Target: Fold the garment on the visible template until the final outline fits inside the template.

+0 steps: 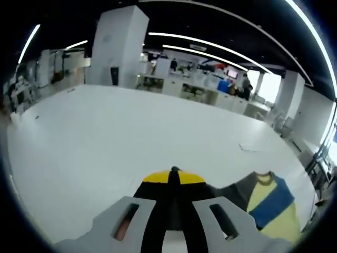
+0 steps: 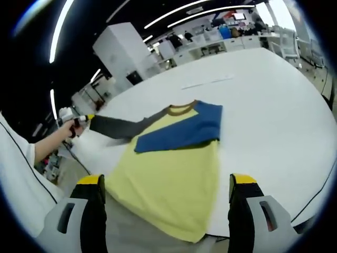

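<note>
Spread wide, the right tongs hover over the yellow garment on the white tabletop. Left tongs are pressed together, pinching its grey sleeve.

Premises: large open-plan lab or office floor.
A broad white worktable stood under a dark ceiling with long strip lights. Behind it were a white square column, rows of white counters and desks, screens, and a standing person.
</note>
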`<state>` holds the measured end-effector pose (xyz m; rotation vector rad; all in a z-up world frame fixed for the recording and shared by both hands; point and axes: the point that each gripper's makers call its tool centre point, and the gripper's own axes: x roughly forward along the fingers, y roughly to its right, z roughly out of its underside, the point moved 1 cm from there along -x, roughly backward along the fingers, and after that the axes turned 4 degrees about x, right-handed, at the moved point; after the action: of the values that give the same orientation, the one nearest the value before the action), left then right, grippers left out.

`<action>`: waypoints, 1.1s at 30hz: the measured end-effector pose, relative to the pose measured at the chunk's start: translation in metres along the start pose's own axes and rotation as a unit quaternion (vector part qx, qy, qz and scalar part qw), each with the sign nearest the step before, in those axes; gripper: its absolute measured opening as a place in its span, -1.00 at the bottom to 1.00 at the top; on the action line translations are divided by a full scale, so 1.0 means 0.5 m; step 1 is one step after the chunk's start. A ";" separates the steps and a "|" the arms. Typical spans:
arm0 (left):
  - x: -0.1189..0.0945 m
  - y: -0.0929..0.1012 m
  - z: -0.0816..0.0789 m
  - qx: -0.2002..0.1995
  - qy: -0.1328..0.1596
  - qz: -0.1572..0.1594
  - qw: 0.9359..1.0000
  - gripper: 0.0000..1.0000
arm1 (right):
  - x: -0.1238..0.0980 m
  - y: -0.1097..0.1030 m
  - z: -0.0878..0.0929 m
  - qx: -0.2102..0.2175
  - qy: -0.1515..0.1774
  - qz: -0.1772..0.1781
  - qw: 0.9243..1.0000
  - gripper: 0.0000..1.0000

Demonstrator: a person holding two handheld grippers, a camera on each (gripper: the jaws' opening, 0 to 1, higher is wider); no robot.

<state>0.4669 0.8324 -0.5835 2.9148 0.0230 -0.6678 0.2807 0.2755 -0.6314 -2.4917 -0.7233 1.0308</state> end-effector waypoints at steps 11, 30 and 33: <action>-0.038 0.087 -0.063 0.008 0.032 0.041 0.999 -1.00 | -0.020 0.000 0.002 -0.001 0.011 -0.003 1.000 0.95; -0.072 0.279 -0.109 -0.004 0.057 0.123 0.991 -1.00 | -0.058 0.005 0.006 -0.009 0.018 -0.006 1.000 0.94; -0.078 0.315 -0.113 -0.006 0.057 0.140 0.989 -1.00 | -0.065 0.007 0.007 -0.009 0.021 -0.007 1.000 0.94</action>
<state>0.4639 0.6858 -0.4936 2.8604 -0.3602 -0.4527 0.2596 0.2546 -0.6179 -2.5116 -0.7380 0.9698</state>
